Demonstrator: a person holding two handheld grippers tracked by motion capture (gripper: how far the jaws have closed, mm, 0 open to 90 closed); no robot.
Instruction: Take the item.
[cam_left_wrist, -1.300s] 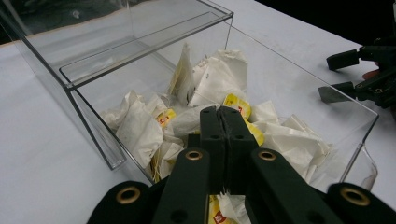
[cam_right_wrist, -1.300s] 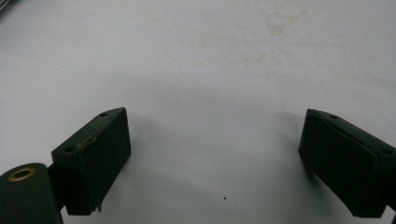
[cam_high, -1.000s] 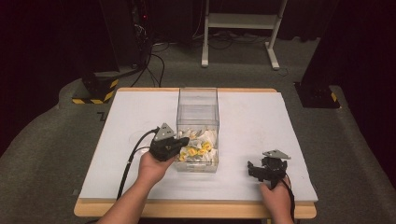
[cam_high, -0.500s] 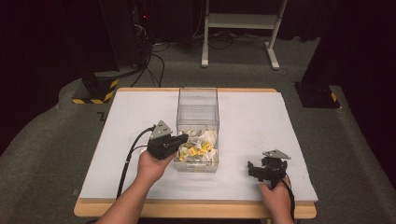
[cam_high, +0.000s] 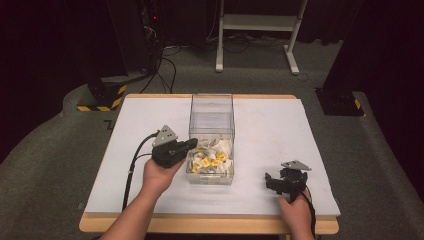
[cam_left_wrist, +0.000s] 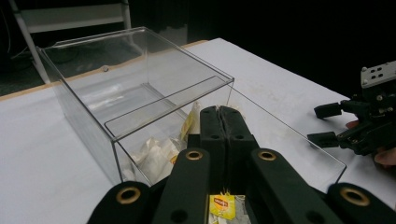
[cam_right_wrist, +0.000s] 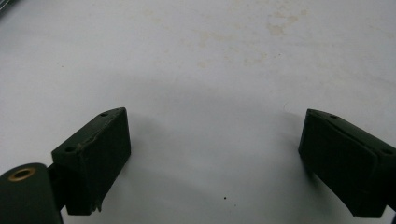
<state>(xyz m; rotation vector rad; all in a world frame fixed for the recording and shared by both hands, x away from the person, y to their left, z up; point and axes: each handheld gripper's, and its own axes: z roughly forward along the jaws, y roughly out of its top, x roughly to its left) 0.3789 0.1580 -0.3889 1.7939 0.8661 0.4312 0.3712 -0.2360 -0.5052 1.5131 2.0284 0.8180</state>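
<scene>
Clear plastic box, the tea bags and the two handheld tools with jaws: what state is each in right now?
Clear plastic box: upright, open on top, near end filled.
Yellow-tagged tea bags: heaped loosely inside the box.
Left gripper: jaws shut, above the tea bags.
Right gripper: jaws open, nothing between, over the white table.

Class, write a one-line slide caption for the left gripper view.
Shut left hand-held gripper above tea bags in a clear plastic box.

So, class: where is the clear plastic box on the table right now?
In the high view the clear plastic box stands mid-table, just right of the left tongs, with tea bags in its near end.
</scene>
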